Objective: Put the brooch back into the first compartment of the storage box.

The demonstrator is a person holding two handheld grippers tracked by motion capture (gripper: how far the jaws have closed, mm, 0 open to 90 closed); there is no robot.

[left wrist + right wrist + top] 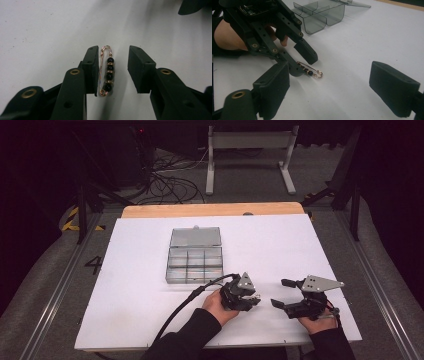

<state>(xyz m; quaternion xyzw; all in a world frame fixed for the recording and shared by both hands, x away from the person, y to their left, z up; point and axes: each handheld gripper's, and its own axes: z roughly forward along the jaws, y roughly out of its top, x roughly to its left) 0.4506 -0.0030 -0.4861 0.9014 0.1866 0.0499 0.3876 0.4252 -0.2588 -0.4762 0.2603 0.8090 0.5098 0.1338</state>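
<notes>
A: Where does the left gripper stand?

B: Low over the white table top, its 2 black jaws apart, with the thin gold safety pin strung with 4 black beads lying flat between them. The pin sits just beside 1 pad, possibly touching it; the other pad is clear of it. Nothing is clamped.

A: And from the other side?

B: In the right gripper view the left gripper slants down from the person's hand, and the pin's looped end pokes out past its tips.

A: The right gripper?

B: Spread wide, nothing between its jaws, resting near the table's front edge, just beside the left gripper.

A: Anything farther out?

B: A clear smoky plastic box with 6 compartments, lid laid open, sits beyond the left gripper toward the table's middle.
</notes>
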